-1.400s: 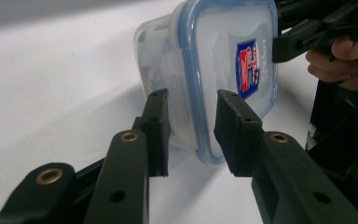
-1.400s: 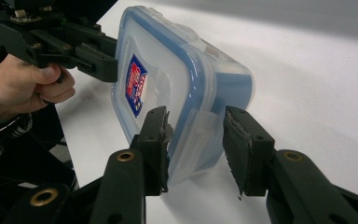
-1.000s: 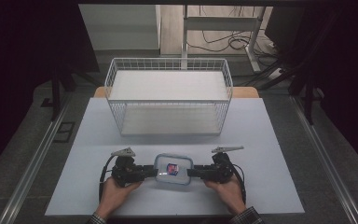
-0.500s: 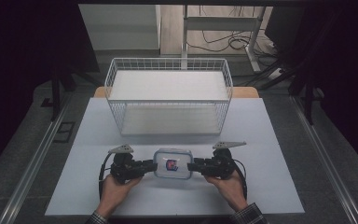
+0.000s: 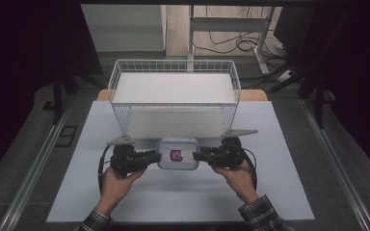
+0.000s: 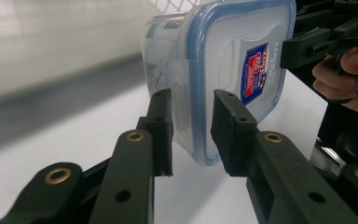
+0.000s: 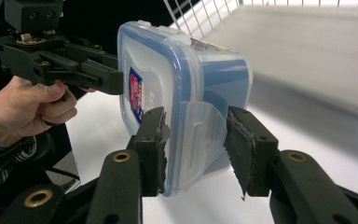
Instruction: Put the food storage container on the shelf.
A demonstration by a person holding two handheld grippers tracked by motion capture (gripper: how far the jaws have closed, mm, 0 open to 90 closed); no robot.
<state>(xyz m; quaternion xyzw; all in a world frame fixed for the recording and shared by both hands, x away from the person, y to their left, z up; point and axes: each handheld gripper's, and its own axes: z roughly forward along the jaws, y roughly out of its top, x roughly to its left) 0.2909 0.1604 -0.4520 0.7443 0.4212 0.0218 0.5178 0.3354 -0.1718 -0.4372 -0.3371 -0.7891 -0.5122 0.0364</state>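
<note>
**Box lifted between both grippers, closer to the basket**

Both hands and the plastic box (image 5: 177, 154) have risen off the white table (image 5: 77, 192) since the earlier frames, and in the high view the box now sits nearer the front wall of the wire basket (image 5: 173, 91) than it did a second ago.

Nearest the person, checked sleeves are cut off by the bottom edge of the high view. Ahead of them, the left gripper (image 5: 150, 158) clasps the box's left end and the right gripper (image 5: 200, 156) clasps its right end, so the box hangs between them, just in front of the basket and clear of the table.

In the left gripper view the jaws close on the box's side latch flap, one pad on the lid face and one on the body. In the right gripper view the right gripper (image 7: 196, 140) does the same on the opposite flap, with the left gripper (image 7: 116, 81) farther off at the other end. The box (image 6: 223, 79) is clear, with a blue-rimmed lid and a red and blue label whose print is too small to read. Its contents cannot be made out.

Beyond the box stands the basket, white inside; behind it the floor cables and a stand fade into darkness.
</note>
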